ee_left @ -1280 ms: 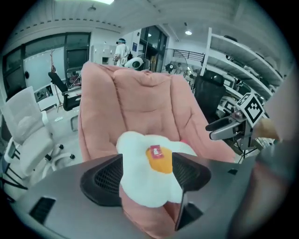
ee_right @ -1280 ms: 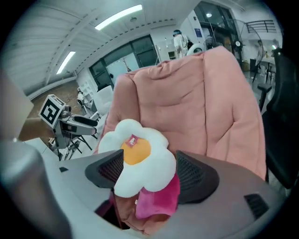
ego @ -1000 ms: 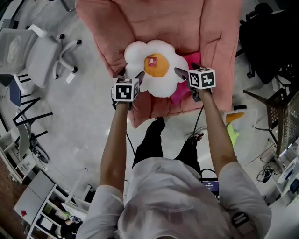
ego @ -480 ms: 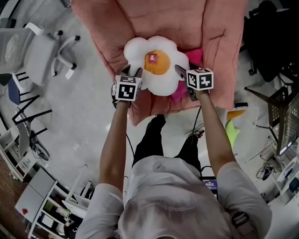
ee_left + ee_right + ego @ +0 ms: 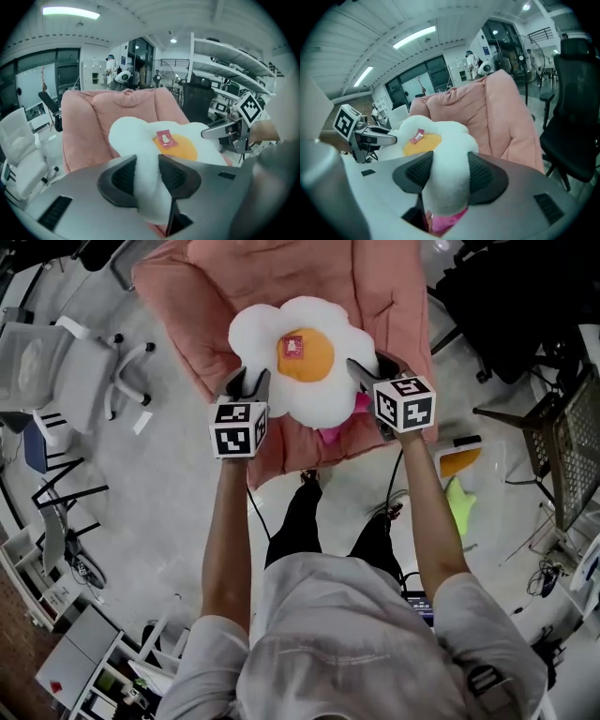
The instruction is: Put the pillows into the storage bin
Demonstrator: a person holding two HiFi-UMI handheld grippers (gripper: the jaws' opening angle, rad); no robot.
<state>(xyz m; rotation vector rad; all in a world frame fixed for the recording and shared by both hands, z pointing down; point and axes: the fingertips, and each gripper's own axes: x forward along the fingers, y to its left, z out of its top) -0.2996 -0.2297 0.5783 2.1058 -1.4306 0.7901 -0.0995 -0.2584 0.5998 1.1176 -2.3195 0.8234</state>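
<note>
Holding one egg pillow [image 5: 300, 357] two-handed, one grip per side. Left gripper [image 5: 247, 382] on the near-left white lobe, fingers [image 5: 117, 180] clenched into the plush after just closing in, with white fabric bulging up between them. Same on the right gripper [image 5: 373, 371]: fingers [image 5: 487, 176] squeezed onto the near-right lobe, also just been closing, with a thick fold of pillow filling the gap. Grasping in both cases, not merely straddling.

Pillow roughly flat, yolk side up, with a small red tag [image 5: 292, 347] on the orange centre. Positioned over the front of the pink lounge chair [image 5: 375, 287]; touching the seat or clear of it, can't tell. Magenta pillow [image 5: 336, 432] poking out right under the egg pillow's near-right edge, also seen below the right fingers in the right gripper view.

Marker cube [image 5: 236, 427] on each gripper, facing up toward the head camera, both arms stretched forward.

Around: grey office chair [image 5: 66, 357] off to the left on the floor [image 5: 169, 484], black chair [image 5: 576, 117] right of the pink one. Orange thing [image 5: 459, 462] and yellow-green thing [image 5: 461, 505] down on the floor by the person's right side, well apart from the pillows. Black wire basket [image 5: 567, 460] at the far right edge.
</note>
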